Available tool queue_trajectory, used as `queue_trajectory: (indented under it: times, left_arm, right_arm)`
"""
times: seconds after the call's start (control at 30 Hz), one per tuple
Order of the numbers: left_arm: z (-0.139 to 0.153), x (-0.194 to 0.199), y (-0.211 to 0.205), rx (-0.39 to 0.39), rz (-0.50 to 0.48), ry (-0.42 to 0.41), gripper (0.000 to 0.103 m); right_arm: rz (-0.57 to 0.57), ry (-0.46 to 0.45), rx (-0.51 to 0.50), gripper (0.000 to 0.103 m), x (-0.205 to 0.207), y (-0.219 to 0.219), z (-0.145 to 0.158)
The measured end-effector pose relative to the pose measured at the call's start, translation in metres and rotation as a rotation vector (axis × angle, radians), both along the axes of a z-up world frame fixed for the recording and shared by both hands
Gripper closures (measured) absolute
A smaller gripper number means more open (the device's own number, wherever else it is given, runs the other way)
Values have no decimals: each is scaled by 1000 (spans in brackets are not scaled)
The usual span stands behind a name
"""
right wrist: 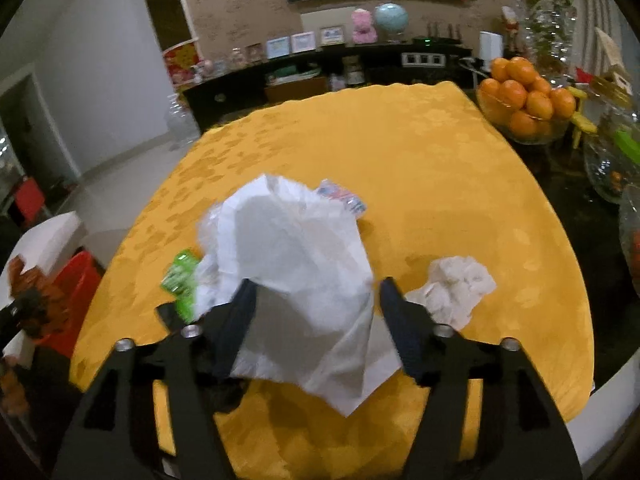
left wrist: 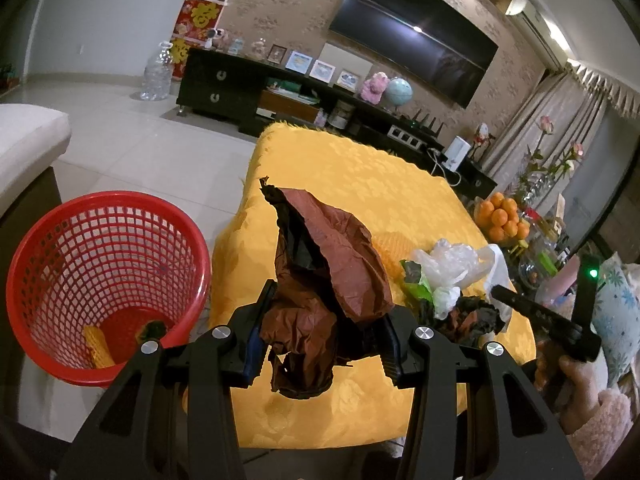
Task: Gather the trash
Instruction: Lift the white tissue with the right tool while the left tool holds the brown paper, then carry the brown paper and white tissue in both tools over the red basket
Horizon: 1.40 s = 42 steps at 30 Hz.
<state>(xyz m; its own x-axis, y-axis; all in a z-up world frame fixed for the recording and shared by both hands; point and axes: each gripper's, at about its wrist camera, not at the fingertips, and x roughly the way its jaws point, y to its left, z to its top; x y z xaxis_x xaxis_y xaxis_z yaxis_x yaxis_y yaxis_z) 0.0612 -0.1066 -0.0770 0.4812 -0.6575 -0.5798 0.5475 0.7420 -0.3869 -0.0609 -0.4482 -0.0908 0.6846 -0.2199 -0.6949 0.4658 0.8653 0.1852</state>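
My left gripper (left wrist: 324,320) is shut on a crumpled brown paper (left wrist: 332,248), held above the near edge of the yellow-clothed table (left wrist: 360,184). The red mesh basket (left wrist: 60,248) stands on the floor to its left, with a yellow item (left wrist: 98,344) inside. My right gripper (right wrist: 314,292) stands open over the table. A white crumpled sheet (right wrist: 304,248) lies between its fingers, against the left finger and clear of the right one. A green wrapper (right wrist: 180,280) lies to the left of the sheet, a crumpled white tissue (right wrist: 452,284) to the right.
A glass bowl of oranges (right wrist: 524,104) and glass vases (right wrist: 612,160) crowd the table's right side. More dark crumpled paper (left wrist: 472,316) lies near the white sheet. A white sofa arm (left wrist: 28,140) is beyond the basket. A person's hand (left wrist: 576,376) grips the right tool.
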Motion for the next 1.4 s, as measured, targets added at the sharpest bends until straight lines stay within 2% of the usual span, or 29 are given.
queue_trajectory:
  times: [0.07, 0.17, 0.2, 0.27, 0.4, 0.53, 0.63, 1.03, 1.23, 1.4]
  left_arm:
    - [0, 0, 0, 0, 1, 1, 59]
    - [-1, 0, 0, 2, 5, 3, 59]
    - [-1, 0, 0, 2, 5, 3, 59]
    - [-2, 1, 1, 3, 5, 5, 59]
    - [-2, 0, 0, 6, 3, 5, 59]
    - [-2, 0, -1, 8, 0, 4, 59]
    - [-2, 0, -1, 7, 1, 4, 59]
    - [16, 1, 9, -7, 32, -56, 59]
    - [38, 10, 29, -27, 84, -97, 59]
    - [59, 25, 50, 2, 148, -149, 59]
  right_arm:
    - [0, 10, 12, 40, 6, -5, -4]
    - [17, 7, 25, 71, 8, -7, -4]
    - [21, -12, 23, 77, 6, -7, 0]
    - [18, -58, 21, 83, -3, -8, 10]
    - [-19, -189, 96, 84, -27, -23, 35]
    - [-26, -257, 197, 84, -40, -37, 44]
    - [-36, -280, 223, 84, -46, -42, 49]
    - [12, -292, 121, 84, -39, -16, 80]
    - [109, -270, 83, 84, -10, 17, 90]
    - [202, -259, 71, 84, 17, 46, 96]
